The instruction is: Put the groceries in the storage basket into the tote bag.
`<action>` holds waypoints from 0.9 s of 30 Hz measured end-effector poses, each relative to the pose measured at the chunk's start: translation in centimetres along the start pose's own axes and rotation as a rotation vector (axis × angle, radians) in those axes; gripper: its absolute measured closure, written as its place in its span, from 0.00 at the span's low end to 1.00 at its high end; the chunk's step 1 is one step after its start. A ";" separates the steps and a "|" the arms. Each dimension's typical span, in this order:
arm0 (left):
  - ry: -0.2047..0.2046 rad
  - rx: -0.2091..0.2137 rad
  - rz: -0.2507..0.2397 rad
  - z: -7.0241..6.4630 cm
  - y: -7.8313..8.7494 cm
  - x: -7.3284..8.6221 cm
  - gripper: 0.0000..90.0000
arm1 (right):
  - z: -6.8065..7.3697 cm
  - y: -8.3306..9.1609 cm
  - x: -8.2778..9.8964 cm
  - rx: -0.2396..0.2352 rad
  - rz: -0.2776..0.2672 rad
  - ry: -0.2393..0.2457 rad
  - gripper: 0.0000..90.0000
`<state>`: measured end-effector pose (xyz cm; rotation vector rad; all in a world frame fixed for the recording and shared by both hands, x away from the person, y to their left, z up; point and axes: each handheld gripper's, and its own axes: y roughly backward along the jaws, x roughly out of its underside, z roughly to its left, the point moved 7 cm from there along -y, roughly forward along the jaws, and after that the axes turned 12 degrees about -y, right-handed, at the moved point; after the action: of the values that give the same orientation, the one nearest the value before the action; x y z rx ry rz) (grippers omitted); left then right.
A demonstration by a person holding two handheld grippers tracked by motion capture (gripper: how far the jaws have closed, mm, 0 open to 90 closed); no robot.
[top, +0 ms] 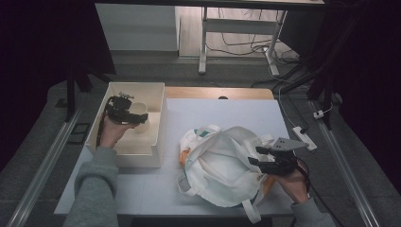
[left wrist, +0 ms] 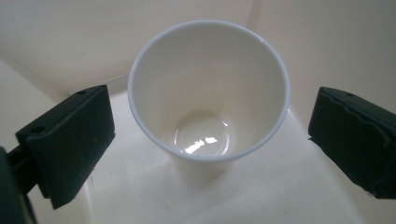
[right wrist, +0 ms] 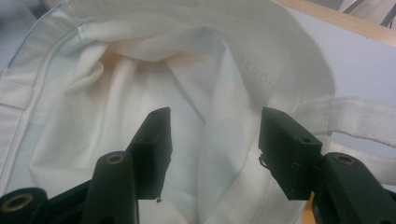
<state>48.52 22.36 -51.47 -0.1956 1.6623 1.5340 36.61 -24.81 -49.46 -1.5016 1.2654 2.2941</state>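
A white cup [left wrist: 210, 84] stands upright on the floor of a cream box [top: 137, 158] at the table's left. My left gripper [top: 140, 118] reaches into the box. Its jaws stand wide apart on either side of the cup [top: 140, 108], with a gap at each pad, so the left gripper [left wrist: 210, 116] is open. A crumpled white tote bag [top: 222, 165] lies at the centre right. My right gripper [top: 257, 156] hovers at its right edge with its jaws partly apart. In the right gripper view the right gripper [right wrist: 217, 116] looks down on the bag's folds [right wrist: 140, 74], and nothing is pinched.
Something orange [top: 183, 153] peeks out at the bag's left edge. The white tabletop [top: 227, 113] ends in a wooden strip [top: 217, 92] at the far side. A power strip [top: 302, 137] lies off the right edge, with cables and desk legs [top: 203, 42] beyond.
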 end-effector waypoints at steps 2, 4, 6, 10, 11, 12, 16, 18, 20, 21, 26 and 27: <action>0.003 -0.002 0.002 0.1 -0.3 0.0 0.01 | 0.0 0.0 0.0 0.000 0.001 0.002 0.50; -0.007 -0.003 0.005 0.0 -0.6 -0.1 0.03 | 0.0 0.0 0.0 0.001 0.002 0.002 0.50; -0.009 0.012 0.005 -0.1 -0.9 -0.2 0.03 | 0.0 -0.1 0.1 0.000 0.003 0.000 0.50; -0.011 0.006 0.010 0.0 -1.4 -0.3 0.06 | 0.1 -0.2 0.1 0.003 0.009 0.003 0.50; -0.010 0.012 0.009 0.0 -1.5 -0.2 0.07 | 0.1 -0.2 0.1 0.003 0.009 0.003 0.50; -0.007 0.018 0.009 0.0 -1.6 -0.2 0.08 | 0.1 -0.2 0.1 0.004 0.009 0.003 0.50; -0.004 0.031 0.002 0.0 -2.0 -0.2 0.12 | 0.0 -0.2 0.2 0.005 0.009 0.002 0.50; -0.003 0.032 -0.008 0.1 -2.0 -0.3 0.16 | -0.1 -0.2 0.2 0.006 0.010 0.000 0.50; -0.004 0.034 -0.022 0.2 -1.9 -0.3 0.20 | -0.1 -0.2 0.2 0.006 0.009 0.001 0.50; -0.006 0.036 -0.022 0.2 -1.9 -0.3 0.21 | 0.0 -0.2 0.2 0.006 0.010 0.002 0.50; -0.013 0.046 -0.026 0.2 -1.9 -0.2 0.21 | 0.1 -0.3 0.2 0.005 0.010 0.004 0.50; -0.011 0.051 -0.027 0.2 -1.8 -0.2 0.22 | 0.1 -0.3 0.2 0.004 0.009 0.004 0.50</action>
<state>49.89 22.02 -52.69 -0.1818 1.6817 1.4689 36.60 -24.64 -49.76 -1.5025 1.2802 2.2940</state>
